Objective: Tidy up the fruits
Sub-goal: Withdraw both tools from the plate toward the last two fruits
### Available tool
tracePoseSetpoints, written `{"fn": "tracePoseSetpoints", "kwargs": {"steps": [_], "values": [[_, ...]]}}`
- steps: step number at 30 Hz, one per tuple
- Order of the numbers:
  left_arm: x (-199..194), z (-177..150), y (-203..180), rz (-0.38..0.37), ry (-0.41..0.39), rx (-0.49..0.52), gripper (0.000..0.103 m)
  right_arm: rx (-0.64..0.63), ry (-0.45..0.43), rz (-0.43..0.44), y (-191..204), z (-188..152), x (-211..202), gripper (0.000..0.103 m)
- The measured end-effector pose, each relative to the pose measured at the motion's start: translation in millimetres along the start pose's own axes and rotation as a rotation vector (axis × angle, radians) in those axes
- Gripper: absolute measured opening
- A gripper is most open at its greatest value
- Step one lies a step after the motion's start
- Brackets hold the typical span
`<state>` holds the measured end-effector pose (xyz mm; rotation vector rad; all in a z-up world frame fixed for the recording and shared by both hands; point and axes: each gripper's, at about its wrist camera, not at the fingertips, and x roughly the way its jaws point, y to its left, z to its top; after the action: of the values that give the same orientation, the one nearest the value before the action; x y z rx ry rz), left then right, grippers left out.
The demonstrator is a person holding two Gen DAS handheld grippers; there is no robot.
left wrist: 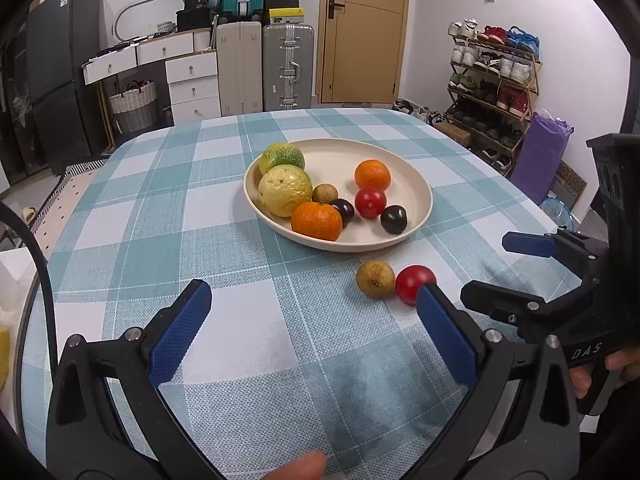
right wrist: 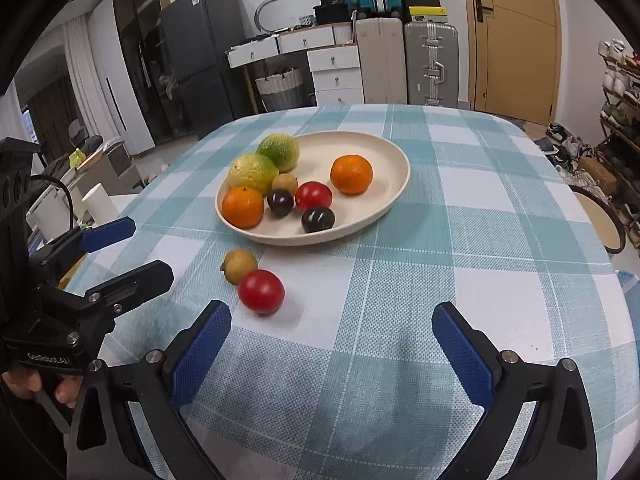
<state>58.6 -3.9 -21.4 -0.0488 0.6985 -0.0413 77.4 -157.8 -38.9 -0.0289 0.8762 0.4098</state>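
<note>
Both grippers, left gripper [left wrist: 314,312] and right gripper [right wrist: 332,330], are hovering wide open and empty over the table [right wrist: 500,240], likely lining up on the red fruit [right wrist: 261,291] and brownish fruit [right wrist: 239,266] lying touching just outside the plate [right wrist: 394,184].

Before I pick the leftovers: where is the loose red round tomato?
The red round tomato lies on the checked tablecloth in front of the cream plate, touching the small yellow-brown fruit, off the left gripper's right fingertip.

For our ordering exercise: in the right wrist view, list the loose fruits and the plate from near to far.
Red tomato → small yellow-brown fruit → cream plate.
</note>
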Motion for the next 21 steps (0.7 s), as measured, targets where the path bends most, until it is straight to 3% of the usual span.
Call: {"fn": "tracePoseSetpoints", "kwargs": {"steps": [21], "values": [[5.0,-0.5,16.1,-0.008,-0.005,-0.059,0.102,-0.050,0.116,-0.022,20.0,9.9,36.5,0.103]]}}
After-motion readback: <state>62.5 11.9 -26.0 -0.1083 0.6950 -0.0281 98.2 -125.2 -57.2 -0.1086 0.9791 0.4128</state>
